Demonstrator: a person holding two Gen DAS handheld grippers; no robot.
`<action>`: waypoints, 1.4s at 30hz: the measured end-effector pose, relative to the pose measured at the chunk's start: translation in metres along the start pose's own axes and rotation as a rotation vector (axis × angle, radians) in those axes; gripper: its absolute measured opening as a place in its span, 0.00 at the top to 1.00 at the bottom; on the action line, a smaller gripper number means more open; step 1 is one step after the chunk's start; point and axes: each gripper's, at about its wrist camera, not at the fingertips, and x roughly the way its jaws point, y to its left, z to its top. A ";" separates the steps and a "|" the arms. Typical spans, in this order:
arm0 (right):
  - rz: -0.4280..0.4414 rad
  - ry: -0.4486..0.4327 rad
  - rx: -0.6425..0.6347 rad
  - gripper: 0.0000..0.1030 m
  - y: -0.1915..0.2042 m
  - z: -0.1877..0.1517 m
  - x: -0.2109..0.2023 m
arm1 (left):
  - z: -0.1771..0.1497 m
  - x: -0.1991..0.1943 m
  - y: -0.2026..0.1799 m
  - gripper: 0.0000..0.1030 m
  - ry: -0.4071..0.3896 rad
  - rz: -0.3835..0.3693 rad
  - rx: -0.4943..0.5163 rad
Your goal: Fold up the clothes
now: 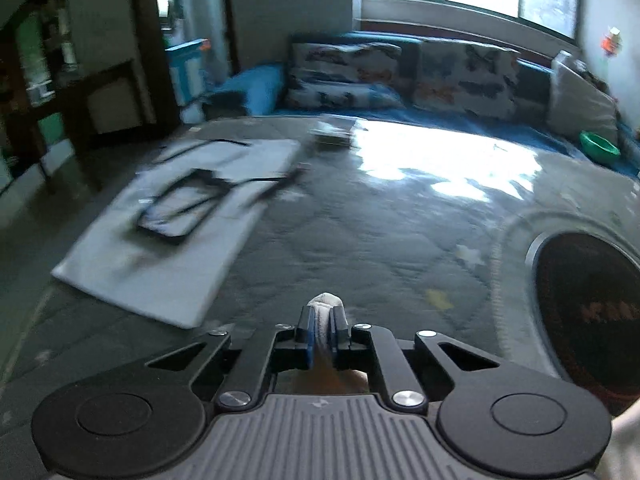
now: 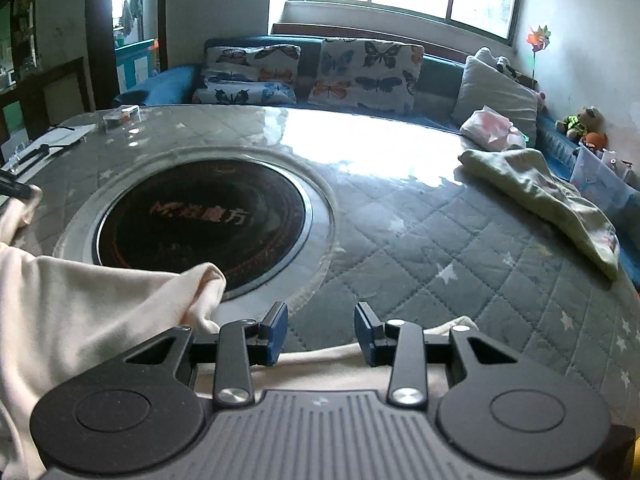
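Note:
My left gripper point(image 1: 322, 320) is shut on a pinch of cream cloth point(image 1: 325, 302) that pokes out between its blue pads, held above the quilted table cover. In the right wrist view the same cream garment point(image 2: 80, 312) lies bunched at the left and runs under my right gripper point(image 2: 322, 330), which is open and empty just above the garment's edge point(image 2: 320, 354). The left gripper's tip point(image 2: 16, 190) shows at the far left, holding the cloth up. A second pale green garment point(image 2: 548, 196) lies crumpled at the table's right side.
A round black heater plate point(image 2: 200, 216) with a glass ring sits in the table's middle. A grey pad with black cables point(image 1: 180, 216) lies at the left, and a small clear box point(image 2: 120, 114) behind. A sofa with butterfly cushions point(image 2: 368, 74) stands behind the table.

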 end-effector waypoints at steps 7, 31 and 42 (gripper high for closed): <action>-0.026 0.016 0.015 0.64 -0.006 -0.012 0.004 | -0.012 -0.028 0.050 0.94 -0.011 0.171 -0.091; 0.090 0.032 0.070 0.63 -0.008 0.009 -0.008 | -0.023 -0.065 0.102 0.68 0.067 0.174 -0.115; 0.272 0.137 0.167 0.63 0.013 0.042 0.043 | -0.023 -0.049 -0.024 0.62 0.056 -0.356 0.180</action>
